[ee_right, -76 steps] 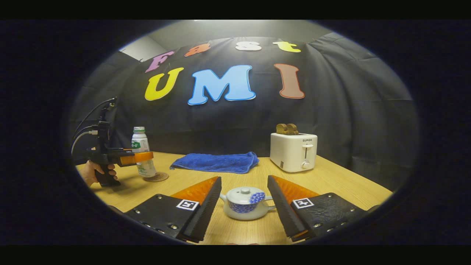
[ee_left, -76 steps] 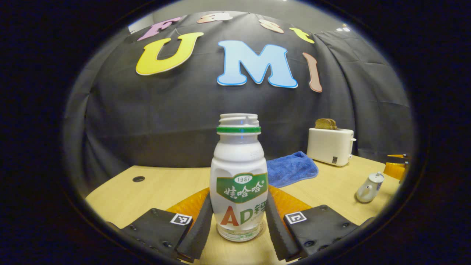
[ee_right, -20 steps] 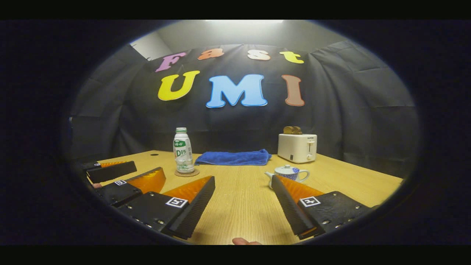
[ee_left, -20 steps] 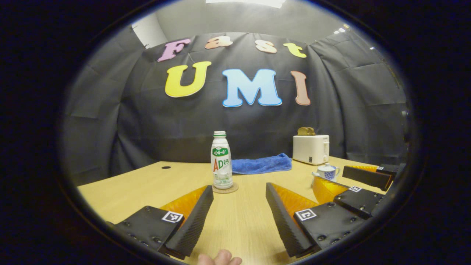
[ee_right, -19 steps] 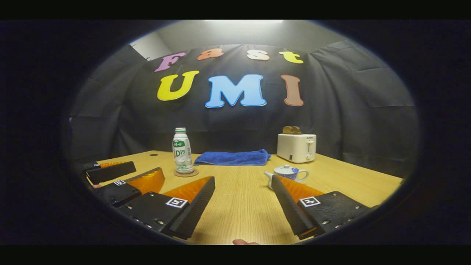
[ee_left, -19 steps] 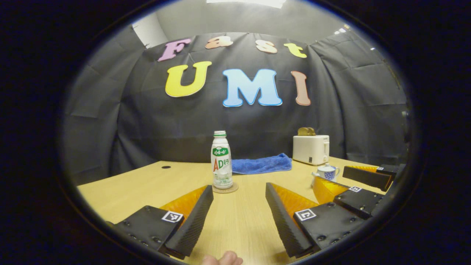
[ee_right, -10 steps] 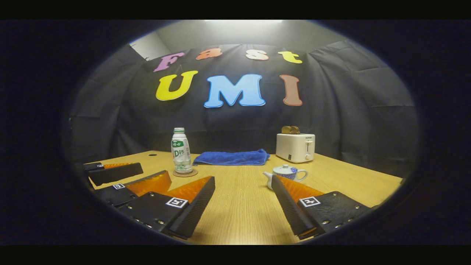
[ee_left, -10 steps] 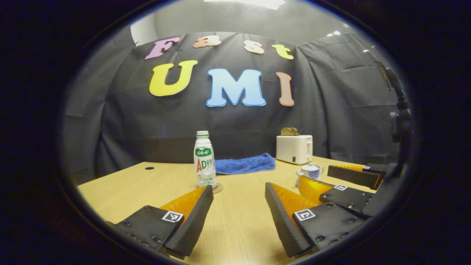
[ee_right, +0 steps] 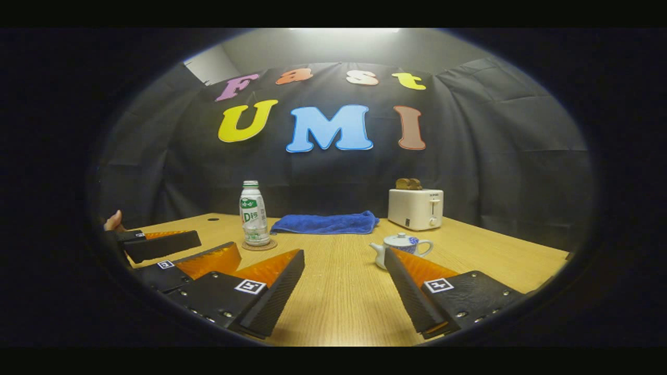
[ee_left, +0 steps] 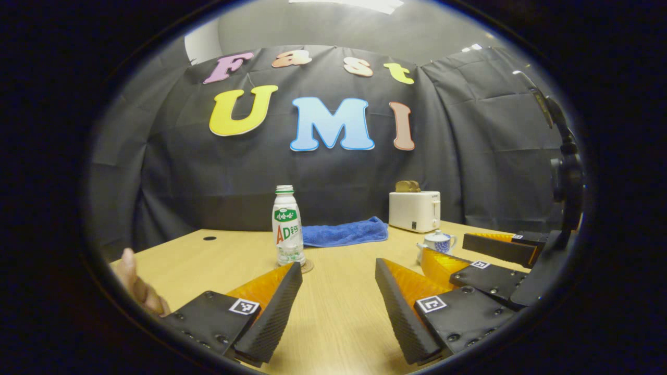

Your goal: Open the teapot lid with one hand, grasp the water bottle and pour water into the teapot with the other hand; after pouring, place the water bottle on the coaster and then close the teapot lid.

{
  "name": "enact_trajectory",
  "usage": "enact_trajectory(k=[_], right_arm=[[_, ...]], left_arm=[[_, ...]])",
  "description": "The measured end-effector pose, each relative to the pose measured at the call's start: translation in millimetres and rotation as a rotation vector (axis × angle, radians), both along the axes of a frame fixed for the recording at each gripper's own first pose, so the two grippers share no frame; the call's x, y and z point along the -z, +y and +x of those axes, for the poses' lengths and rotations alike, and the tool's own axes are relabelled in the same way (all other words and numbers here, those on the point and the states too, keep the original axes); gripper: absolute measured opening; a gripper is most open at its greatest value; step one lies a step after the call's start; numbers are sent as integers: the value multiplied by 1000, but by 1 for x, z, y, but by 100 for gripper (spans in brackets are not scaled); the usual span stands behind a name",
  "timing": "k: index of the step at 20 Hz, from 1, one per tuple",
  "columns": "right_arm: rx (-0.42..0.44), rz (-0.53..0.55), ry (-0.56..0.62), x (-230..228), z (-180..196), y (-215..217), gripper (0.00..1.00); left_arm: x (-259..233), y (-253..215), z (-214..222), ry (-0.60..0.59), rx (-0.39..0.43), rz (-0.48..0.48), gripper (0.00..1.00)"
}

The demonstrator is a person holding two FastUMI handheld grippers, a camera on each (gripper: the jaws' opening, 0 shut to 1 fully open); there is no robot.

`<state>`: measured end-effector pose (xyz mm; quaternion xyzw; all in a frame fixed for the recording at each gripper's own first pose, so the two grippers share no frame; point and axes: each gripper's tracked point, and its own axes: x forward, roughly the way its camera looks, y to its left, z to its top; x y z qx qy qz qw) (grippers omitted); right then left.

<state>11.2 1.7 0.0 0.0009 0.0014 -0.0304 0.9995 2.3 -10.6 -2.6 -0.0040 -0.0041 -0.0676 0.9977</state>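
Honestly, water bottle (ee_left: 288,225) stood upright on its coaster (ee_right: 259,245), lid on teapot (ee_right: 400,246); left gripper (ee_left: 333,304) and right gripper (ee_right: 341,291) both gaped empty, well back.

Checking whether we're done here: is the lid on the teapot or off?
On. The lid sits on top of the teapot, knob up, and both grippers' jaws are open, well back from it.

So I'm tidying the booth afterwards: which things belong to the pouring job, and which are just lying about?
Job: bottle, coaster, teapot with lid.
Lying about: towel, toaster with bread.
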Motion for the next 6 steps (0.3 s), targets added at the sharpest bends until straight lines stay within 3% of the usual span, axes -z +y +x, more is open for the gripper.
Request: enact_trajectory(k=[4, 6], right_arm=[[0, 0, 0, 0, 0, 0, 95], [-1, 0, 1, 0, 0, 0, 95]], left_arm=[[0, 0, 0, 0, 0, 0, 94], [0, 0, 0, 0, 0, 0, 99]])
